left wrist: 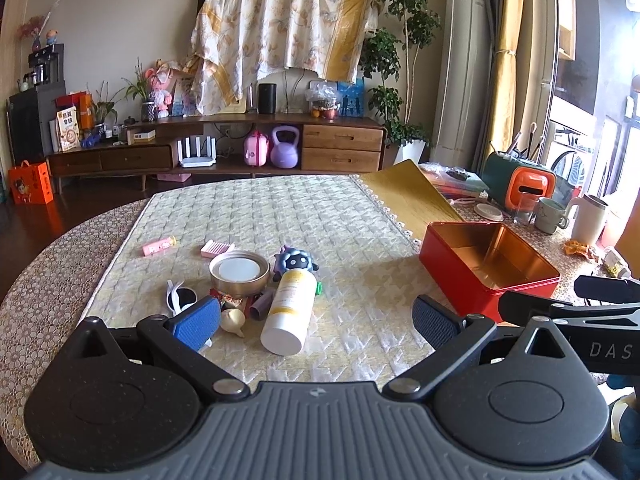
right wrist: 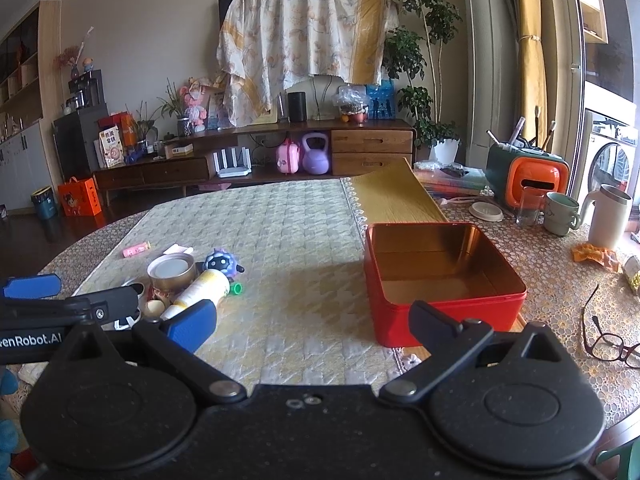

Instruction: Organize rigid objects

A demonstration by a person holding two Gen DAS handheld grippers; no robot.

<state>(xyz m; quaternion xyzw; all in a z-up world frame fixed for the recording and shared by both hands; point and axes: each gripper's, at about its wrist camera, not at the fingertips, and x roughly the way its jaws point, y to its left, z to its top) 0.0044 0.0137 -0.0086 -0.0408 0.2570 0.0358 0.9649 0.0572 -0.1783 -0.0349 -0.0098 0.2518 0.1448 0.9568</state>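
Note:
A pile of small objects lies on the quilted mat: a white and yellow bottle [left wrist: 289, 312] on its side, a round gold tin [left wrist: 239, 273], a blue spiky toy [left wrist: 295, 261], a pink comb [left wrist: 217, 248], a pink tube [left wrist: 159, 246], white sunglasses [left wrist: 181, 299]. An open, empty red tin box [left wrist: 488, 268] stands to the right; it also shows in the right wrist view [right wrist: 444, 280]. My left gripper [left wrist: 316, 320] is open and empty, just short of the bottle. My right gripper [right wrist: 312, 324] is open and empty, between the pile [right wrist: 192, 280] and the box.
A yellow lid [right wrist: 394, 196] lies behind the box. Cups [right wrist: 560, 212], a white jug [right wrist: 608, 216], an orange-green holder [right wrist: 528, 176] and eyeglasses [right wrist: 608, 340] sit at the right. A TV cabinet [right wrist: 256, 152] stands beyond the table.

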